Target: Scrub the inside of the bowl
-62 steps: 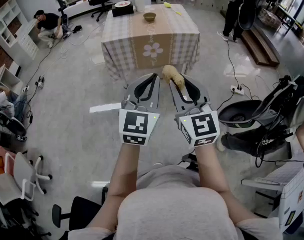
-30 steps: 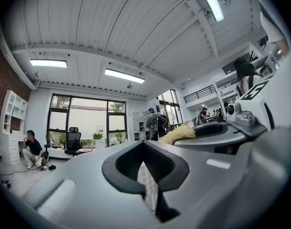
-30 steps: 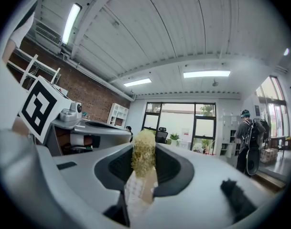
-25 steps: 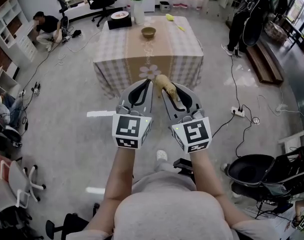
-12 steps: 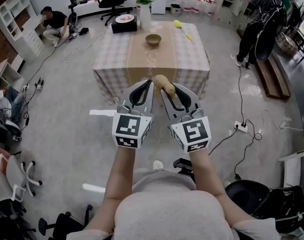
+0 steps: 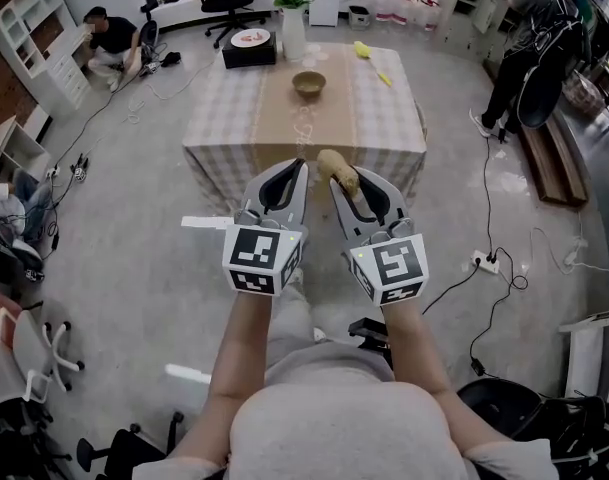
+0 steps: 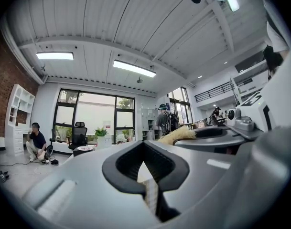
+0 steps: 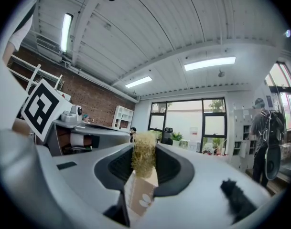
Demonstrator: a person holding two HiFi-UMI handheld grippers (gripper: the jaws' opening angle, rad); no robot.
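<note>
A small brown bowl [image 6: 309,84] stands on the far-off checked table [image 6: 384,118] with a tan runner, well ahead of both grippers. My right gripper [image 6: 341,182] is shut on a tan fibrous scrubber [image 6: 336,169], whose tuft sticks out past the jaw tips; in the right gripper view the scrubber [image 8: 144,160] sits clamped between the jaws of the right gripper [image 8: 144,178]. My left gripper [image 6: 296,171] is shut with nothing in it, held beside the right one at chest height. In the left gripper view the left gripper [image 7: 145,149] shows closed jaws, and the scrubber [image 7: 177,136] shows at the right.
On the table also stand a vase with a plant [image 6: 292,13], a black box with a plate [image 6: 249,44] and a yellow brush [image 6: 370,60]. A person [image 6: 539,43] stands at the right, another sits [image 6: 109,34] at the back left. Cables and a power strip [image 6: 484,261] lie on the floor.
The view has shifted as the person walks toward the table; the table and bowl sit more centred ahead. Both grippers keep their pose, the right still holding the scrubber.
</note>
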